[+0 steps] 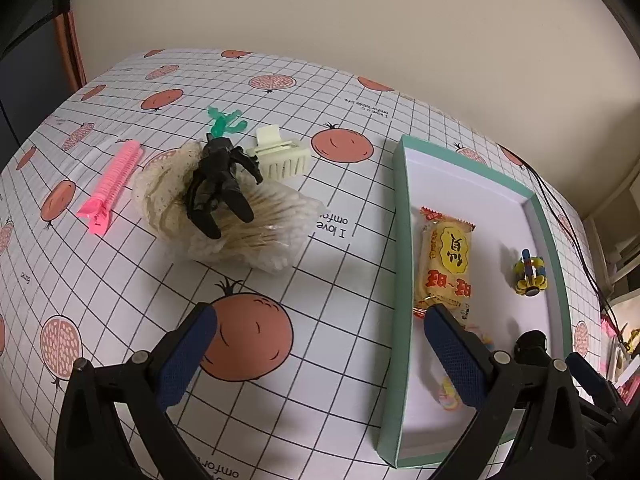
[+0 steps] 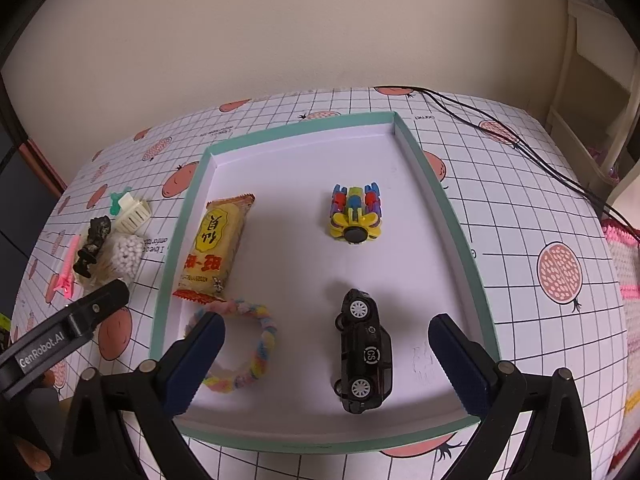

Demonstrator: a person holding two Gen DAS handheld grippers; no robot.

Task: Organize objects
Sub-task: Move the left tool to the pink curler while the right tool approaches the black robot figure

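Left gripper [image 1: 320, 344]: jaws spread wide, nothing between them; two black arms ending in blue pads [image 1: 186, 356], the pad faces textured and turned inward. It hangs above the surface, tilted downward. Right gripper [image 2: 326, 364]: jaws likewise wide apart and empty, blue pads [image 2: 460, 364] facing each other, pointed downward from above. In the right wrist view the left gripper's black body shows at lower left, bearing the lettering "GenRobot.AI". In the left wrist view part of the right gripper appears at lower right.
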